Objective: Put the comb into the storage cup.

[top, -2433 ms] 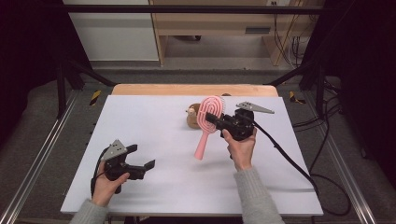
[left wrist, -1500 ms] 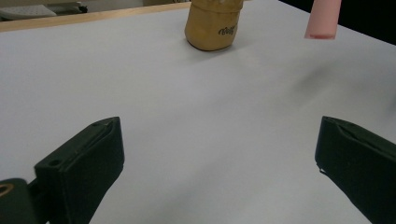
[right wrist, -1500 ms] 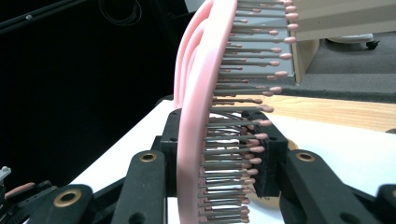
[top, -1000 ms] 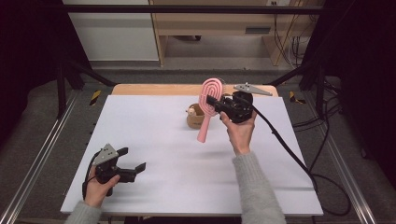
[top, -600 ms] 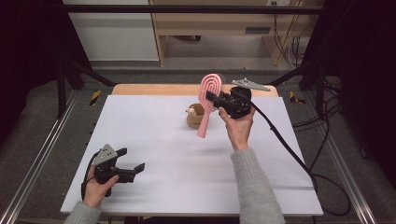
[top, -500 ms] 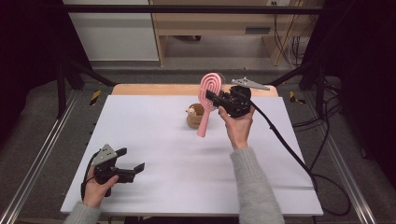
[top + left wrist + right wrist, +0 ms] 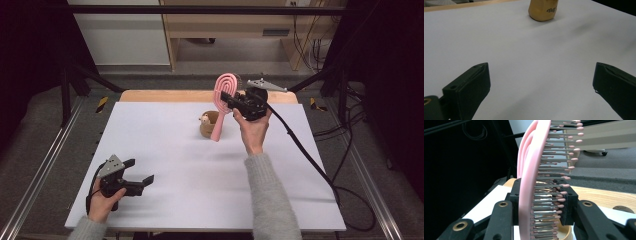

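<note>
A pink hairbrush [image 7: 222, 102] hangs upright above the white table [image 7: 165, 135], its handle end dipping toward a small tan cup [image 7: 207, 126]. My right gripper [image 7: 236, 101] is shut on the brush head. Seen from the right gripper view, the black pads [image 7: 515, 202] clamp the pink hairbrush [image 7: 530, 185] and its bristles point right. At the table's near left, my left gripper [image 7: 141, 181] rests low with its jaws wide apart and nothing between them. The tan cup [image 7: 543, 10] stands far ahead of the left gripper [image 7: 541, 87] in its own view.
A wooden strip [image 7: 170, 95] edges the table's far side. Metal frame rails [image 7: 42, 165] run along both sides, and a black cable [image 7: 310, 160] trails from the right gripper across the table's right part. A wooden cabinet [image 7: 235, 30] stands behind.
The right hand has lifted the brush from lying on the table and carried it back over the cup, turning it nearly upright. The left hand shifted slightly toward the near left edge.
</note>
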